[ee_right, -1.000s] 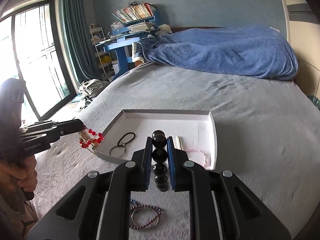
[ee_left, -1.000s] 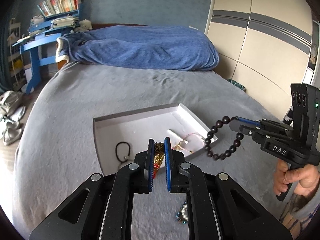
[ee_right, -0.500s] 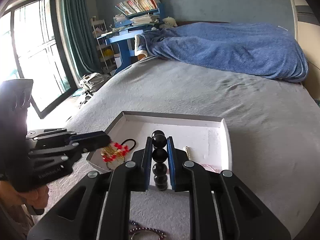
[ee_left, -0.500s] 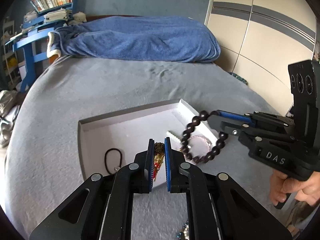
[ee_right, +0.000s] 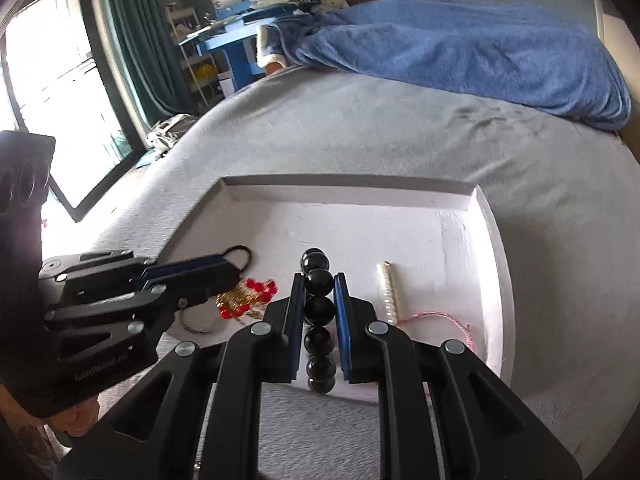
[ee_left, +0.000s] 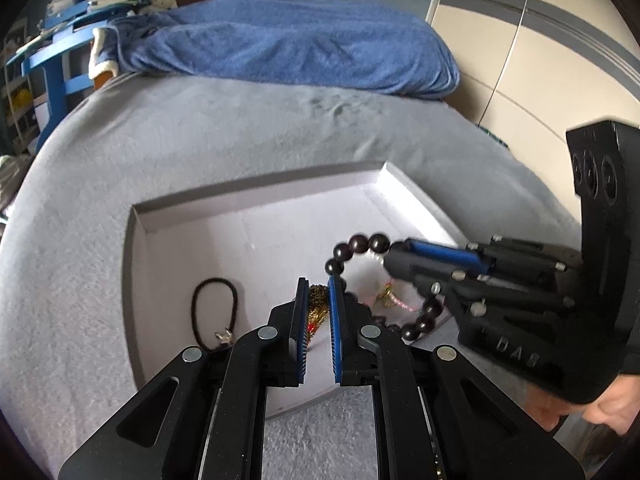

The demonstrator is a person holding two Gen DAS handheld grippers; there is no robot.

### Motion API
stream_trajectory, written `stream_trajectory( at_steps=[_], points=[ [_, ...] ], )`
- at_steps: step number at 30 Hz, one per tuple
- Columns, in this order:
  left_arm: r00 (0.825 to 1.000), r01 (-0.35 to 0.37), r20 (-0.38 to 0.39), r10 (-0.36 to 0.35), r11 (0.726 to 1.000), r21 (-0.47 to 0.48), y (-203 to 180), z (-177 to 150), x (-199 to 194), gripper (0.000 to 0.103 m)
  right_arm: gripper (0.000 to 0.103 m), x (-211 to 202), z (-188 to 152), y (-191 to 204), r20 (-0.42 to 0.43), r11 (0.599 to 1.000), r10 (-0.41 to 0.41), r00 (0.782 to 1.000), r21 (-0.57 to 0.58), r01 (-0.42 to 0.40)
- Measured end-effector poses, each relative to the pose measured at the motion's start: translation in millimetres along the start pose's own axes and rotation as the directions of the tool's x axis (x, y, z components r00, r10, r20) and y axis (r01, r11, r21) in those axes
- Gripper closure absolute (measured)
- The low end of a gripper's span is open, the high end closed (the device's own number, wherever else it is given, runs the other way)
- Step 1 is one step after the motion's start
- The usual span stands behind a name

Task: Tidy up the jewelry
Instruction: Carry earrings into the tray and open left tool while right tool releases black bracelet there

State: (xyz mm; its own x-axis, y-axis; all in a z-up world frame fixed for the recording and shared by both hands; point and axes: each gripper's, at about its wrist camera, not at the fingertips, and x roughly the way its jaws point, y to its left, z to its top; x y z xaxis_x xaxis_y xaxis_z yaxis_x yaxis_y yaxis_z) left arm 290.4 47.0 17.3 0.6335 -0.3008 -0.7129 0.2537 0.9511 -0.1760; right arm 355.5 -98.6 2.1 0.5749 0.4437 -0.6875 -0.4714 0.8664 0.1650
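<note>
fingers of the left gripper (ee_left: 317,298) are clenched on a gold chain piece with red beads (ee_right: 246,298), which hangs from their tips over the near left part of the white tray (ee_left: 256,232). fingers of the right gripper (ee_right: 319,300) are clamped on a dark bead bracelet (ee_right: 319,308); a row of its round beads sits between the blue pads, and in the left wrist view the rest of the loop (ee_left: 348,256) droops below the tips, over the tray's near right part.

inside the tray, a black cord loop (ee_left: 214,312) with a small metal clasp lies flat at the left. a pearl strand (ee_right: 387,294) lies straight toward the right, with a thin pink chain (ee_right: 440,318) curled just beside its near end. the tray's middle and far side are bare white.

the tray rests on a grey bedspread (ee_left: 240,136). a blue blanket (ee_left: 288,40) is heaped along the far edge of the bed. beyond it, at the left, stands a blue shelf (ee_right: 240,36) stacked with books and papers. a hand (ee_left: 604,404) grips the right gripper's handle at the lower right edge of the left wrist view.
</note>
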Motion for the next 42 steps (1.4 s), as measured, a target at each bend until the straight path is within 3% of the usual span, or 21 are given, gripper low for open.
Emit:
stream_trajectory(
  at_steps=[18, 24, 26, 28, 35, 42],
  points=[
    [0.995, -0.061, -0.081, 0.064, 0.997, 0.040, -3, -17, 22, 0.091, 0.089, 18, -15, -32, -0.065, 0.996, -0.068, 0.996, 0.058, 0.072],
    [0.994, -0.091, -0.067, 0.092, 0.996, 0.020, 1, -15, 18, 0.060, 0.087, 19, -17, -37, -0.071, 0.994, -0.077, 0.995, 0.073, 0.082],
    [0.994, -0.097, -0.055, 0.098, 0.995, 0.014, 2, -14, 15, 0.043, 0.085, 16, -17, -40, -0.064, 0.993, -0.078, 0.995, 0.086, 0.083],
    [0.994, -0.103, -0.037, 0.104, 0.995, 0.008, 3, -13, 11, 0.032, 0.069, 12, -16, -42, -0.052, 0.992, -0.077, 0.996, 0.096, 0.081],
    [0.992, -0.126, -0.005, 0.126, 0.992, -0.012, 5, -11, 1, 0.017, 0.064, -1, -16, -43, -0.018, 0.990, -0.085, 0.996, 0.111, 0.087],
    [0.988, -0.149, 0.037, 0.150, 0.988, -0.033, 5, -15, -22, 0.011, 0.056, -20, -24, -38, 0.006, 0.990, -0.088, 0.996, 0.110, 0.087]
  ],
)
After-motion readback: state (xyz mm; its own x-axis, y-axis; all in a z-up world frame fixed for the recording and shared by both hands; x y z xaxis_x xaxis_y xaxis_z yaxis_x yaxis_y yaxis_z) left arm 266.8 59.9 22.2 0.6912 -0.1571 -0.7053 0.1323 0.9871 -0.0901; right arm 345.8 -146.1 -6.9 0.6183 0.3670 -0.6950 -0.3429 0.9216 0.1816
